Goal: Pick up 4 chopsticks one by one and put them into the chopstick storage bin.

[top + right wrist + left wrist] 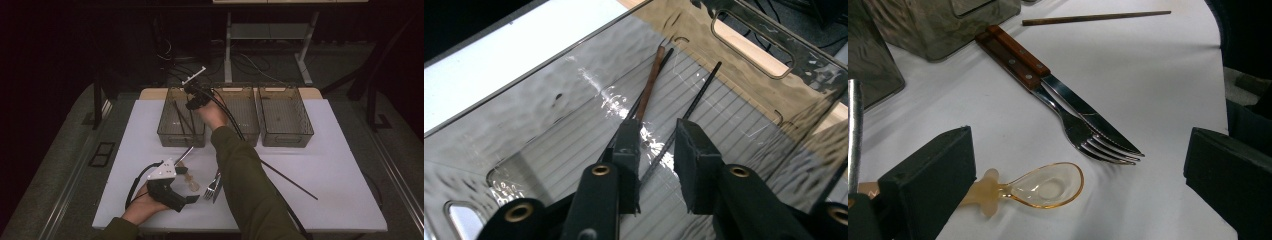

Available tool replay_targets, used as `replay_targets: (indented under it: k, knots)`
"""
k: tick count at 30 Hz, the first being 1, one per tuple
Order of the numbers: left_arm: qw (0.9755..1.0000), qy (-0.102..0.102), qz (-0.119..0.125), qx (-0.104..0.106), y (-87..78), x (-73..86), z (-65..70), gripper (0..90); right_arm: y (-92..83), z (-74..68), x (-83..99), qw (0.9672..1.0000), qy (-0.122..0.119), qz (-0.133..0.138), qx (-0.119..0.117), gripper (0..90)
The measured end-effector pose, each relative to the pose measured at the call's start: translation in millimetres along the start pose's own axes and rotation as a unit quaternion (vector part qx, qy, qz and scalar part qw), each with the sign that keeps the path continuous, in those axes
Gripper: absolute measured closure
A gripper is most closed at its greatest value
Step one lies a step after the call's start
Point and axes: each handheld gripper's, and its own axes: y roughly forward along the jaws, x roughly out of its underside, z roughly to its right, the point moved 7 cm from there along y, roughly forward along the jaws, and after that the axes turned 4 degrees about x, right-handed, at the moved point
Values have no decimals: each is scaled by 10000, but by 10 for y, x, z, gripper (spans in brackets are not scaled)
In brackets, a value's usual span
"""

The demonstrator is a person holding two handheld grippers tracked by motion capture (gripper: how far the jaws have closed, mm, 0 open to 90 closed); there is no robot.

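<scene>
1. Chopsticks (651, 82) lie loose in the left bin (549, 95); one more (287, 179) sits on the table (340, 165), well apart.
2. Risk: a dropped stick could rest against the bin wall and tip out if I clip it pulling away.
3. Right gripper (659, 142): jaws narrowly apart over the sticks, pressing on nothing.
4. Left gripper (1073, 200): jaws wide, empty, near spoon (1048, 186), fork (1083, 137) and knife (1048, 82).

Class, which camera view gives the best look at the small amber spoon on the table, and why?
The left gripper view: the amber spoon lies close, its clear bowl sharp beside the fork tines. The high view shows the spoon small and faint beside the left tool. The right gripper view looks into a bin with sticks.
</scene>
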Motion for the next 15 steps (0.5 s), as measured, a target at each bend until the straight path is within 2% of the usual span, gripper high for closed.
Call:
replay_targets:
  k: [5, 11, 15]
  knots:
    - [10000, -30, 35, -8, 2, 0, -3, 0, -114, 18, 59, 9998, 57, 92, -191, 655]
    - [10000, 2, -30, -28, -9, 9, -12, 0, -316, 13, 185, 9980, -80, 197, -602, 566]
    - [10000, -25, -38, -57, -5, 12, -17, 0, -474, 44, 298, 9967, -151, 298, -740, 526]
